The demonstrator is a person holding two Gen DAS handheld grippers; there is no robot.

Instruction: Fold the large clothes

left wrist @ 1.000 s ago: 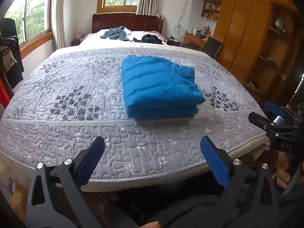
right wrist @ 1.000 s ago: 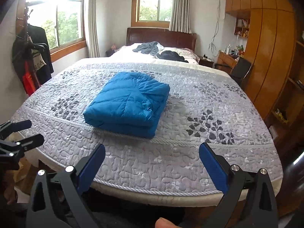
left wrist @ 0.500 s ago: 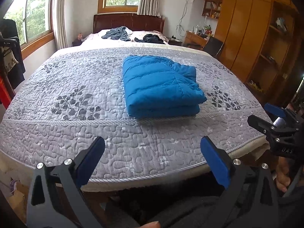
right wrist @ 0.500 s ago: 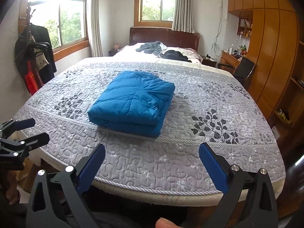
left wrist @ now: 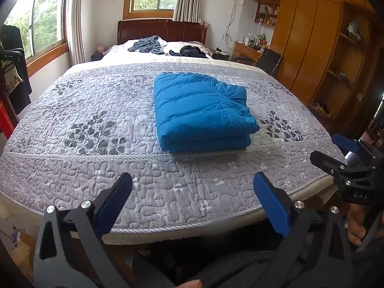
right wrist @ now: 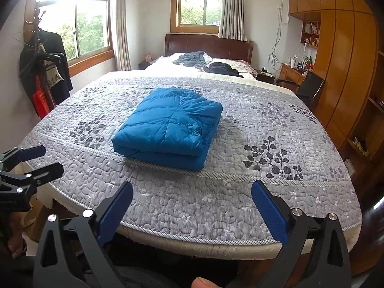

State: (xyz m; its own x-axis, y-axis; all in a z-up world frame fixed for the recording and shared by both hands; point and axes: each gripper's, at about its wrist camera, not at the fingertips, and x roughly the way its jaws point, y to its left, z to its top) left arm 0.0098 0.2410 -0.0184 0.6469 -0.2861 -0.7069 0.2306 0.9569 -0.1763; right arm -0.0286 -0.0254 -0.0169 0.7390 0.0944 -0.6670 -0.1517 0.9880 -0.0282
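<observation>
1. On the bed (left wrist: 72,168), a blue down jacket (left wrist: 201,110) is lying folded into a thick, roughly rectangular bundle, its folded edge facing the foot of the bed and its quilted stitching showing on top.
2. The jacket is resting on a grey quilted bedspread (right wrist: 264,192) printed with dark leaf sprigs, just behind the corded seam that is running across the cover; in the right wrist view the bundle's front edge (right wrist: 165,158) is touching that seam.
3. The left tool (left wrist: 192,199) is hovering over the foot end of the bed with its blue-padded fingers (left wrist: 115,199) standing wide apart and gripping nothing, well short of the jacket.
4. The right tool (right wrist: 192,206) is likewise hanging above the foot edge, fingers (right wrist: 268,208) spread wide and empty, also apart from the jacket.
5. Each tool is showing at the edge of the other's view: the right one (left wrist: 345,165) at the far right of the left wrist view, with a hand (left wrist: 357,223) gripping below it, and the left one (right wrist: 26,165) at the far left of the right wrist view.
6. At the head of the bed, a grey-blue garment (left wrist: 146,44) and a black garment (left wrist: 189,51) are lying crumpled on the pale sheet in front of the dark wooden headboard (right wrist: 208,45).
7. Dark clothes are hanging on a rack (right wrist: 45,72) by the left window, and wooden cabinets (right wrist: 340,60) are lining the right wall beside a desk (right wrist: 291,72) and a black chair (right wrist: 309,85).
</observation>
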